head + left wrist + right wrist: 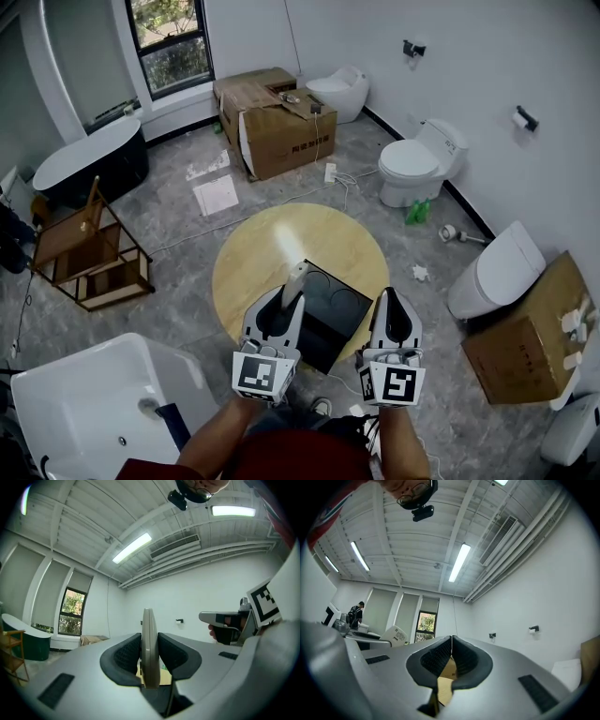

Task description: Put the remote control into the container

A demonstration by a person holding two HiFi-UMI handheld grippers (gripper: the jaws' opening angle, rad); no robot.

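Your left tongs [282, 317] are clamping the remote [296, 279] edge-on by the container's [336, 321] left edge; be lowering it well inside before releasing; your right tongs [390, 306] are sitting closed, empty.

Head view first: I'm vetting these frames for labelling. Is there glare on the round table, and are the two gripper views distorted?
Head view: a white glare patch lies on the round table, just beyond the remote control. Left gripper view: fisheye bowing of the ceiling lines, dark corners, and the long ceiling light is blown out. Right gripper view: the same bowing and dark corners, with the ceiling strip light overexposed.
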